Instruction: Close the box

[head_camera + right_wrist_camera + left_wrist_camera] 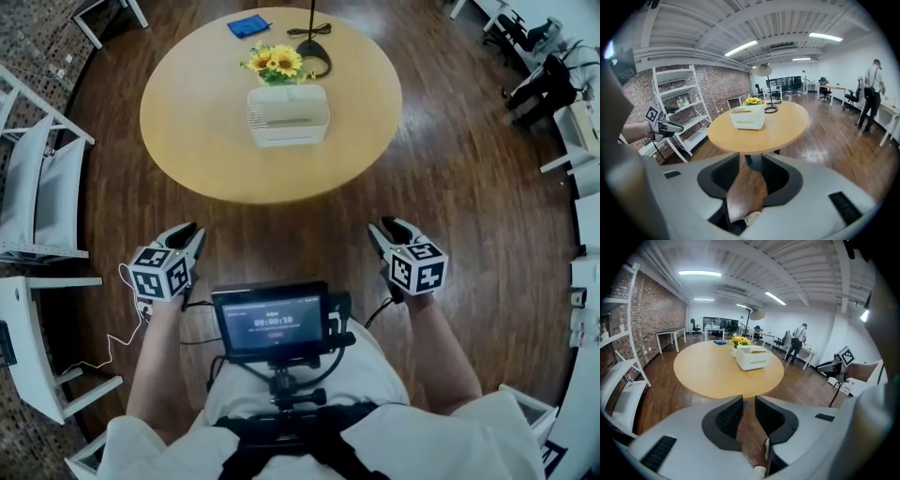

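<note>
Box: white rectangular plastic box at middle of round wooden tabletop, yellow sunflowers just behind, toward far edge.
Left: left gripper short of near edge, jaws slightly apart, empty.
Right: right gripper short of near edge, jaws spread, empty.

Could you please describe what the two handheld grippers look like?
Both the left gripper and right gripper have light grey shells, black ribbed pads and a black-and-white marker cube. A white cable leaves the left, a black cable the right.

No text can be read; the red digits on the screen are too blurred.
</note>
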Tool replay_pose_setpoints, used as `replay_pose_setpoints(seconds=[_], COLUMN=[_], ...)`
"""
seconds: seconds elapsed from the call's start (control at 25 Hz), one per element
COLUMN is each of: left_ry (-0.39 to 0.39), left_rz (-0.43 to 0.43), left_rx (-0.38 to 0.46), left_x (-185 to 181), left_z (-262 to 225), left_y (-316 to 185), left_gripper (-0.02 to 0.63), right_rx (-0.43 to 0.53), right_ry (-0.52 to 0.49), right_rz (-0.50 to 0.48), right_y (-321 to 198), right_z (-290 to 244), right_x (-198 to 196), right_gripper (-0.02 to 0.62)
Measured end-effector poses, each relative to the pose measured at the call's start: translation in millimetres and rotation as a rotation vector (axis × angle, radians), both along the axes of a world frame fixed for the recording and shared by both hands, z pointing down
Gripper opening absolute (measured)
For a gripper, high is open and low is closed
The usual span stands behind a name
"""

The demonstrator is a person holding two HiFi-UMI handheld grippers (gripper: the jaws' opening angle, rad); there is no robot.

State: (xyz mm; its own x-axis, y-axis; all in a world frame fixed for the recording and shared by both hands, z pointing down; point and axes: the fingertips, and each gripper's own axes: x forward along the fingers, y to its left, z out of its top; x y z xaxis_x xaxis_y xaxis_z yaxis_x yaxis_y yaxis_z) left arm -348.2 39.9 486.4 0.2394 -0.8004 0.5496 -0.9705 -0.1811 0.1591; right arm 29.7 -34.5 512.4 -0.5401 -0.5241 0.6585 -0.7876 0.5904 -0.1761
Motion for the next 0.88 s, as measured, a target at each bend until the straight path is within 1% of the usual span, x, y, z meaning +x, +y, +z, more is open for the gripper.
replay_pose_setpoints(seconds=[0.12, 0.32, 0.4, 0.6, 0.88], left_ry=[-0.005, -0.022, -0.020, -0.012, 0.002], left_rz=[-0.021, -0.019, -0.017, -0.004, -0.013], left_rx=[0.001, -0.029, -0.029, -0.012, 0.000], left_x=[-13, -11, -13, -16, -21], left_z=[4, 19, 20, 19, 23], left_y=[37, 52, 63, 100, 136], left_gripper=[0.081, 0.081, 0.081, 0.081, 0.081], right_rx=[0.005, 0.038, 0.050, 0.057, 0.057], right_ry=[0.035, 0.025, 0.042, 0.077, 0.098], right_rz=[0.021, 0.060, 0.061, 0.057, 0.038], right_y=[24, 23, 32, 74, 106], right_z=[-2, -9, -13, -21, -21], right_x=[-2, 2, -1, -10, -17], right_gripper=[0.155, 0.153, 0.153, 0.153, 0.153])
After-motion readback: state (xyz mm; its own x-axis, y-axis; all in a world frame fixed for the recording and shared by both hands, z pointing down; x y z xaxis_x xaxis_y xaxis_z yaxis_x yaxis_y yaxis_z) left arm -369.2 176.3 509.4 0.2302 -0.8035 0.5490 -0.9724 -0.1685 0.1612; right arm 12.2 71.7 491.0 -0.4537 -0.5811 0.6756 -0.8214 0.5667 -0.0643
